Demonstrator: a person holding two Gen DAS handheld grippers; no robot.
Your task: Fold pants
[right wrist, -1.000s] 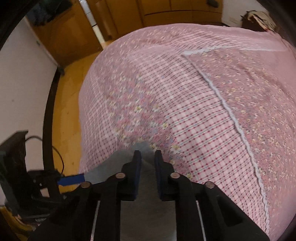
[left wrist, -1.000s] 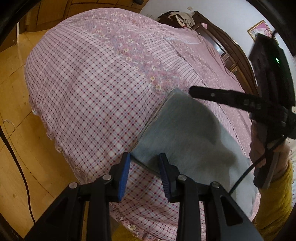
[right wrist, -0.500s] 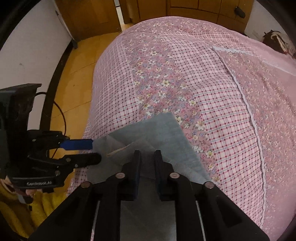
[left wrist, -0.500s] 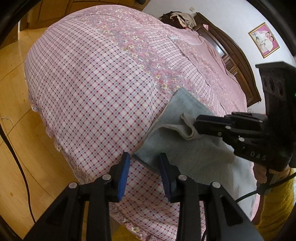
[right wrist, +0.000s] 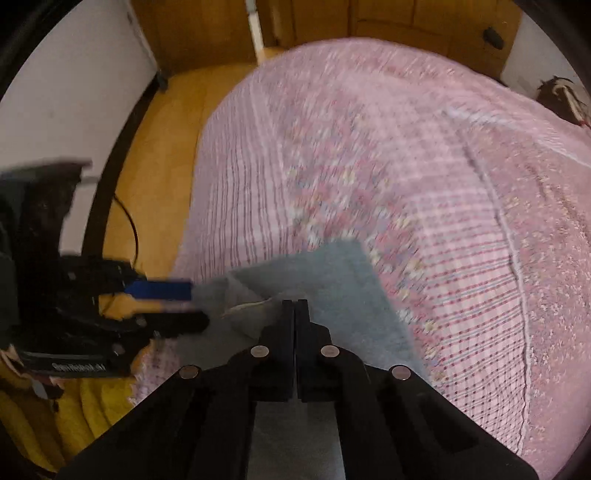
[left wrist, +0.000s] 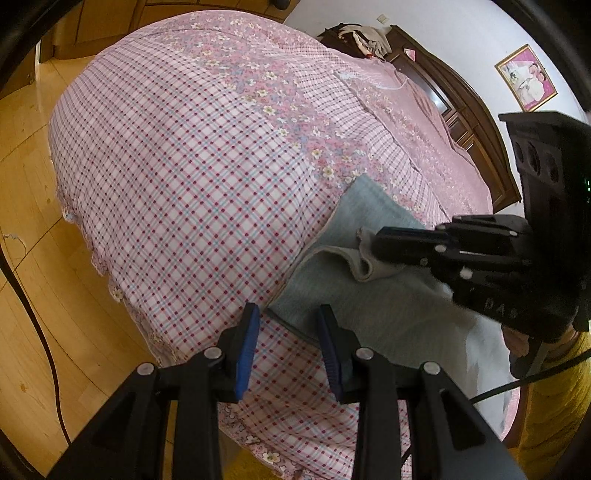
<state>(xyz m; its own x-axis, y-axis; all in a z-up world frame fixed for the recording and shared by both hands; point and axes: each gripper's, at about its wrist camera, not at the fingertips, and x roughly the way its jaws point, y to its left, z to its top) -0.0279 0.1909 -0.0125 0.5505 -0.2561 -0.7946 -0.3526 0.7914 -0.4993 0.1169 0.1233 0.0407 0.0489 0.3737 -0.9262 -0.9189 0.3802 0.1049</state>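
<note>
Grey-blue pants (left wrist: 369, 295) lie on the pink checked bedspread (left wrist: 207, 177) near the bed's edge. My left gripper (left wrist: 286, 347) is open, its blue pads either side of the pants' near corner, just above the cloth. My right gripper (left wrist: 376, 245) comes in from the right and is shut on a pinched fold of the pants' edge. In the right wrist view the shut gripper (right wrist: 294, 306) holds the raised fold of the pants (right wrist: 332, 280), and the left gripper (right wrist: 166, 306) shows open at the left.
Wooden floor (left wrist: 33, 258) lies below the bed's left edge with a black cable (left wrist: 33, 317) on it. A dark wooden headboard (left wrist: 465, 110) and clothes pile (left wrist: 362, 37) stand at the far end. Wooden cupboards (right wrist: 369, 26) are behind the bed.
My right gripper has closed fully on the pants' edge and pulled a fold toward the near side. The left gripper has stayed open at the corner.
</note>
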